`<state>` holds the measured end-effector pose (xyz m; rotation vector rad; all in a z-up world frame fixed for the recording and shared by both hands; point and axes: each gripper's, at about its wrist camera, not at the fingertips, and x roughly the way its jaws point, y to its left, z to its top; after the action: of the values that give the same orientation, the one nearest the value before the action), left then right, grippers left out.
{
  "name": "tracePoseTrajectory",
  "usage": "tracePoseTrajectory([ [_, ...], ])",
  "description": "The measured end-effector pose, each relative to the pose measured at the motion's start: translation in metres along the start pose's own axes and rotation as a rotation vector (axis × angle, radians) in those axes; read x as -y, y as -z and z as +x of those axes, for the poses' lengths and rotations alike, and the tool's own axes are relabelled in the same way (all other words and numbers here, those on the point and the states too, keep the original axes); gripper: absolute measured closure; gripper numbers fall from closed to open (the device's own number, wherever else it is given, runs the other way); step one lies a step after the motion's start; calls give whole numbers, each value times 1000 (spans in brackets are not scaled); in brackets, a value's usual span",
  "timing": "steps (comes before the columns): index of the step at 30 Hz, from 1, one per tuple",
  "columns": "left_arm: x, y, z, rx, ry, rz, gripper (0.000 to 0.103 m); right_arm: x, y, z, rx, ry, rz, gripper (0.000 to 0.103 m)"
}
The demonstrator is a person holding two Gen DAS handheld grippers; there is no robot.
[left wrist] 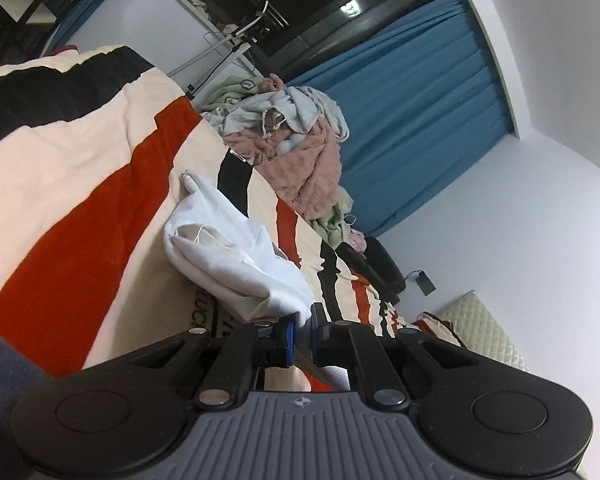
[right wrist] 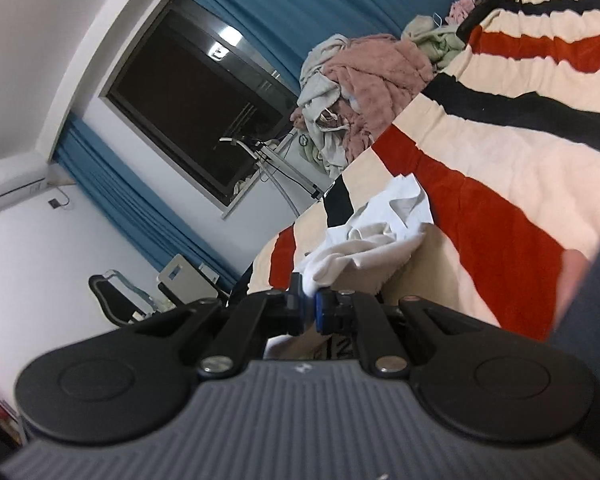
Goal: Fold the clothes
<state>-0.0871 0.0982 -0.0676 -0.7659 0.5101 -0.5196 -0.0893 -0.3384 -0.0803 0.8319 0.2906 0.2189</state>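
A white garment point(left wrist: 228, 256) lies bunched on the striped blanket point(left wrist: 80, 200) of the bed, and its near edge runs into my left gripper point(left wrist: 302, 334), which is shut on the cloth between its blue pads. In the right wrist view the same white garment point(right wrist: 380, 232) trails from the blanket point(right wrist: 500, 184) down to my right gripper point(right wrist: 308, 308), also shut on a pinch of its fabric. Both views are strongly rolled, so the bed slants across the picture.
A heap of pink, grey and green clothes point(left wrist: 296, 140) sits at the far side of the bed, seen too in the right wrist view as the clothes pile point(right wrist: 360, 92). Blue curtains point(left wrist: 420, 120), a dark window point(right wrist: 196, 120) and a chair point(right wrist: 116, 300) stand beyond. A dark sleeve point(right wrist: 596, 300) shows at right.
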Motion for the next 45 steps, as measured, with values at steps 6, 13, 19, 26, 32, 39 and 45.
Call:
tracePoseTrajectory([
  [6,2,-15,20,-12,-10,5,95,0,0,7,-6,52,-26,94],
  [13,18,-96,103,25,-27,24,95,-22,-60,88,34,71,35,94],
  [19,-28,-146,212,-13,-112,-22,95,-16,-96,212,-24,173,-22,94],
  [26,-67,-141,269,-28,-77,28,94,33,-81,268,-46,224,-64,94],
  [32,-81,-151,289,-36,-65,65,93,54,-88,302,-79,178,19,93],
  [39,-70,-144,284,-65,-89,155,16,43,-84,302,-121,154,-81,50],
  [45,-57,-129,282,-71,-171,298,12,19,-73,293,-114,130,-259,9],
])
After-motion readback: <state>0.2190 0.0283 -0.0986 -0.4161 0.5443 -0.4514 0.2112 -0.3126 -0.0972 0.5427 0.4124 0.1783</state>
